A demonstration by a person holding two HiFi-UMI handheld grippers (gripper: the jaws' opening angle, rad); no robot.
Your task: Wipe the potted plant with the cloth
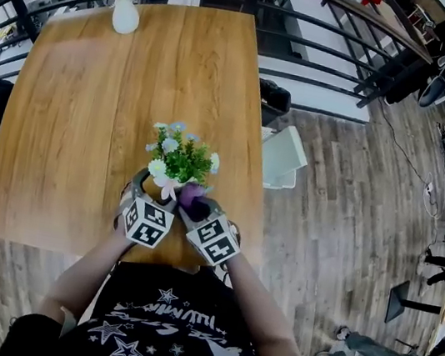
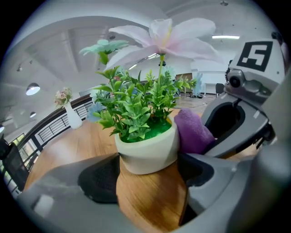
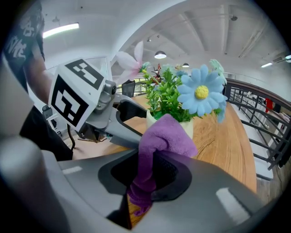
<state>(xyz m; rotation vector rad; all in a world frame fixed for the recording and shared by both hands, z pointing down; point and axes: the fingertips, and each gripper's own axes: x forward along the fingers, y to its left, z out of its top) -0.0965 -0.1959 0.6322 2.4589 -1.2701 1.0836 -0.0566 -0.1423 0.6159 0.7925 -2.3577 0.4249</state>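
Jaws press fuzzy purple cloth (image 3: 166, 134) against leafy white-potted plant (image 2: 144, 144).

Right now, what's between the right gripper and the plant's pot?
The purple cloth: pinched in the right gripper, it lies against the white pot. The right gripper view shows it best.
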